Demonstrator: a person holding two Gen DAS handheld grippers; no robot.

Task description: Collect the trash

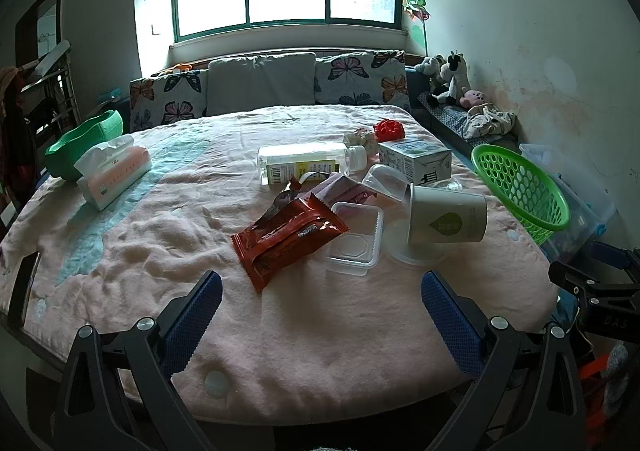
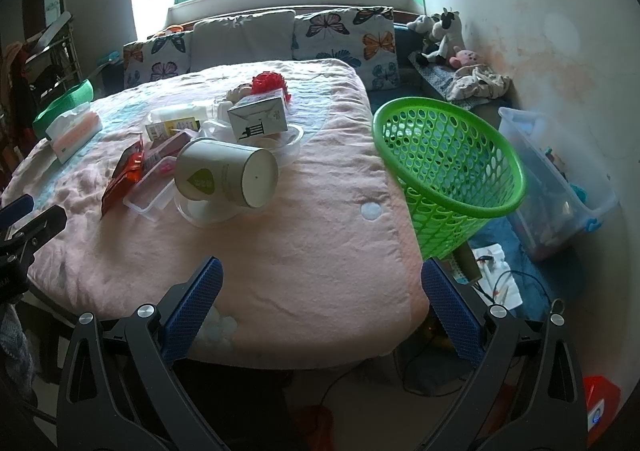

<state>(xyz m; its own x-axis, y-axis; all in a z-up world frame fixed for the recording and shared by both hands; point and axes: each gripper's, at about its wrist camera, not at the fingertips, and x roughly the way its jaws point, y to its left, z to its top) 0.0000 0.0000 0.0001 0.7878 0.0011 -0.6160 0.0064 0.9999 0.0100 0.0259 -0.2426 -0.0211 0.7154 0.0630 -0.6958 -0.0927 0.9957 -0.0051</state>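
Trash lies in a heap on the pink blanket: a red snack wrapper, clear plastic trays, a tipped paper cup on a clear lid, a plastic bottle and a small carton. A green mesh basket stands at the table's right edge, also in the left wrist view. My left gripper is open and empty, short of the wrapper. My right gripper is open and empty over the blanket's near edge, left of the basket. The cup and carton show there too.
A tissue pack and a green bowl sit at the left. A red flower-like object lies behind the heap. A phone lies at the near left edge. A clear storage bin stands on the floor right of the basket.
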